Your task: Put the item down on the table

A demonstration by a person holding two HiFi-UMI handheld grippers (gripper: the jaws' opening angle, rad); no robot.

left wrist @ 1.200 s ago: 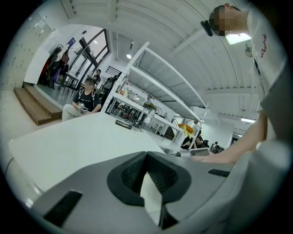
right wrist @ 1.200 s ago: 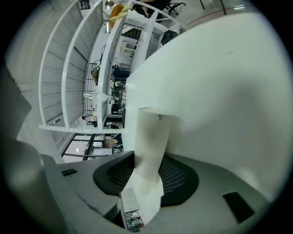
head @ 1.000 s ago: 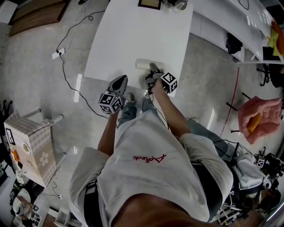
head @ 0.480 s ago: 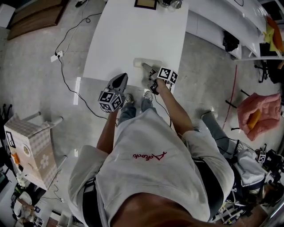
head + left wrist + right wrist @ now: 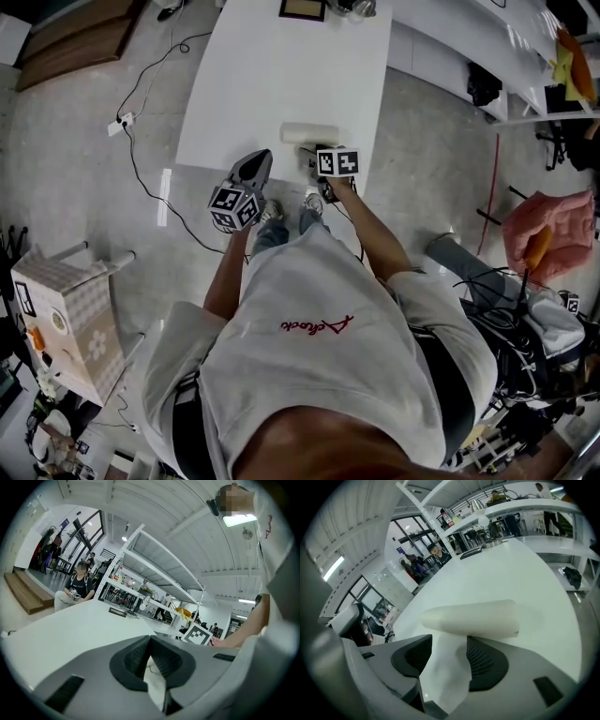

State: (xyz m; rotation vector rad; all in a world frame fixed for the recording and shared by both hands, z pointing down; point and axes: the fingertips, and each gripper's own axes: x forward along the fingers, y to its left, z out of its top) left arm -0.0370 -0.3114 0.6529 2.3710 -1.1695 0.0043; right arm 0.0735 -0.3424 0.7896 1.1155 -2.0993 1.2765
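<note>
So the big white table (image 5: pixel 281 75) takes up most of the head view, and both claws are working at its near edge, right in front of the person.

The left gripper (image 5: pixel 150 641) sits off to the left at that edge, pointing roughly level out over the tabletop. Its tips meet and it's got nothing in it, so I'd say it's just parked.

The right gripper (image 5: pixel 449 639) is the one that matters. It's tilted down at the table, and its jaws have just been closing in a bit but are clearly apart. All I can see between the pads is bare table. No grip on anything.

The item is a cream-coloured roll (image 5: pixel 309 132), some kind of paper tube I think. It's lying flat on the table near that edge, free of both claws. In the right gripper view it sits just past the jaw tips, directly ahead. Its long axis runs crosswise to the way the claw points, so left to right along the table edge in the head view. The right claw is by far the nearer one, and the left is well off to the side.

My read is that the put-down is basically done. With the roll broadside to the tips, the safe exit is probably straight back. Any push forward would likely send it rolling away across the table.
</note>
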